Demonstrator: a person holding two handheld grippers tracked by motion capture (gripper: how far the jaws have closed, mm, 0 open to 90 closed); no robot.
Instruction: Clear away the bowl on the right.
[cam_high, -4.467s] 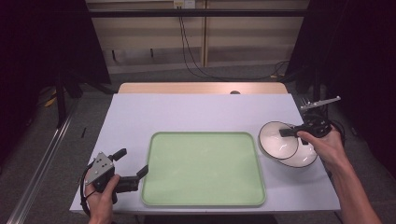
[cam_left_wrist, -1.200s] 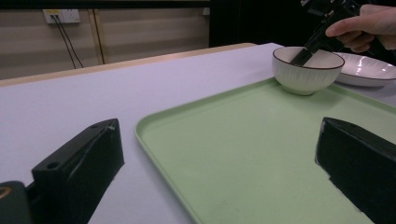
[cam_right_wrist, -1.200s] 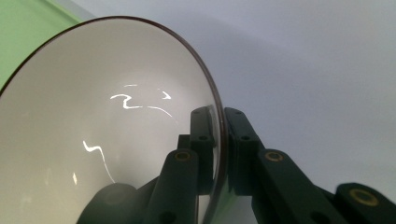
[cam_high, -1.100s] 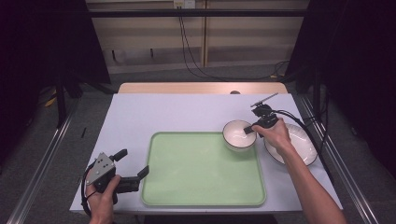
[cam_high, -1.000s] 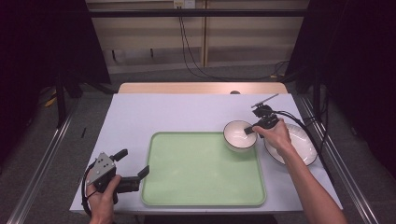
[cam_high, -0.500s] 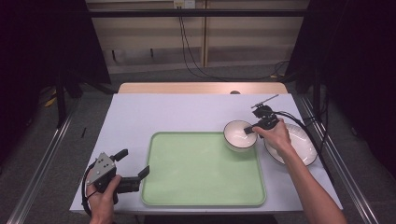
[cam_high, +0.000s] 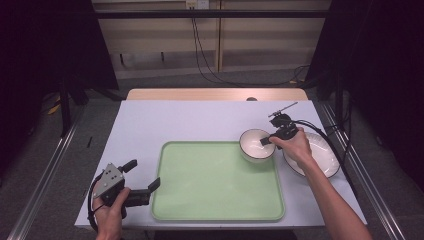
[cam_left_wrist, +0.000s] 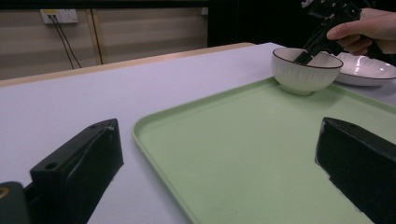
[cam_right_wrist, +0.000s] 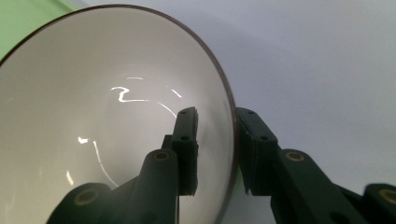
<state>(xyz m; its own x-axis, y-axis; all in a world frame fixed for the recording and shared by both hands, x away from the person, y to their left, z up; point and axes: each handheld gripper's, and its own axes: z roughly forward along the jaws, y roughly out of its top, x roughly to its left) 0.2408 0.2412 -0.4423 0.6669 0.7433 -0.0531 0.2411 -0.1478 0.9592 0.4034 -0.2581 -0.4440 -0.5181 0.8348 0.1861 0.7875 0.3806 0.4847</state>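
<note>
The right gripper (cam_high: 266, 141), jaws just opening astride the white ribbed bowl's (cam_high: 256, 145) rim at the frame's right, should lift straight clear; left gripper (cam_high: 142, 183) idles wide open, empty.

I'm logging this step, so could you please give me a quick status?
Right gripper jaws just opening, astride bowl rim. Bowl on tray corner. Left gripper open, idle. Nothing in the way.

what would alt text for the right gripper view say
Two black tongs straddle the dark-rimmed wall of a glossy white ceramic bowl, one jaw inside and one outside, with a slight gap showing at the rim. Pale lilac tabletop lies behind, and a green tray corner sits upper left.
</note>
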